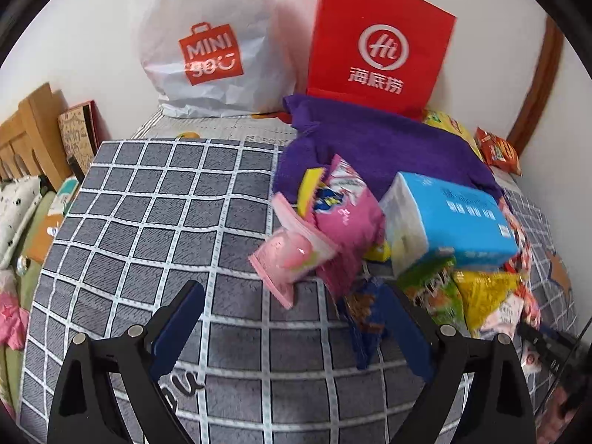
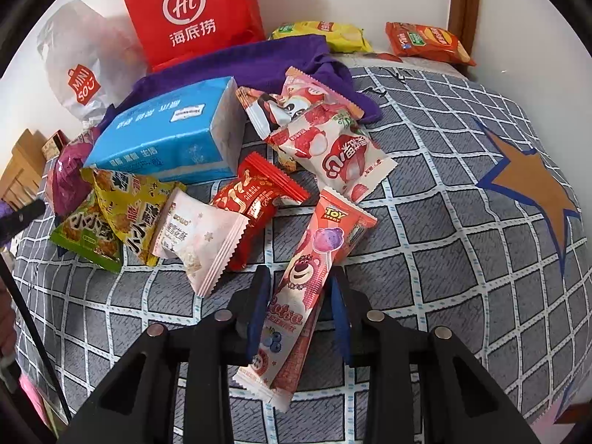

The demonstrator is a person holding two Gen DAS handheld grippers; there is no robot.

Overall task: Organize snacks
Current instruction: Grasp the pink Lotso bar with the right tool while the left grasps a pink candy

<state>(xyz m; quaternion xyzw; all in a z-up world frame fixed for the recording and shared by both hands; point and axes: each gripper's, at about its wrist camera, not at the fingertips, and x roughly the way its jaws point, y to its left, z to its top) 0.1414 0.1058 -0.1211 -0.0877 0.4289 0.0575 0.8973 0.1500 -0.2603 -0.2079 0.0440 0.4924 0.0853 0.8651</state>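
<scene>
The checked grey bedspread (image 1: 148, 222) is my widest free ground: in the left wrist view it lies bare from 12 o'clock round to 9 o'clock of my left tongs (image 1: 292, 318), ending at a wooden headboard (image 1: 33, 133) far out at 10 o'clock. At 12 o'clock two bags lean on the wall, one white MINISO bag (image 1: 211, 48) and one red paper bag (image 1: 381, 44), with one purple cloth (image 1: 388, 144) spread in front of them. In the right wrist view the bedspread runs open from 1 to 4 o'clock of my right tongs (image 2: 299, 303), past one brown star patch (image 2: 532, 185).

The snack heap sits at 1 to 3 o'clock of my left tongs, which stand wide with nothing between them; one dark blue packet (image 1: 364, 314) lies just inside the right finger.

My right tongs are pinched on one long pink Lotso lollipop packet (image 2: 307, 270), which runs between the pads towards 12 o'clock.

Beyond it: one blue tissue pack (image 2: 170, 133) at 10 o'clock, two crisp bags, yellow (image 2: 333, 35) and orange (image 2: 429, 42), near the wall at 12 to 1 o'clock, one lychee sweet bag (image 2: 333, 151), one red packet (image 2: 255, 199), one pale pink biscuit packet (image 2: 199, 240).
</scene>
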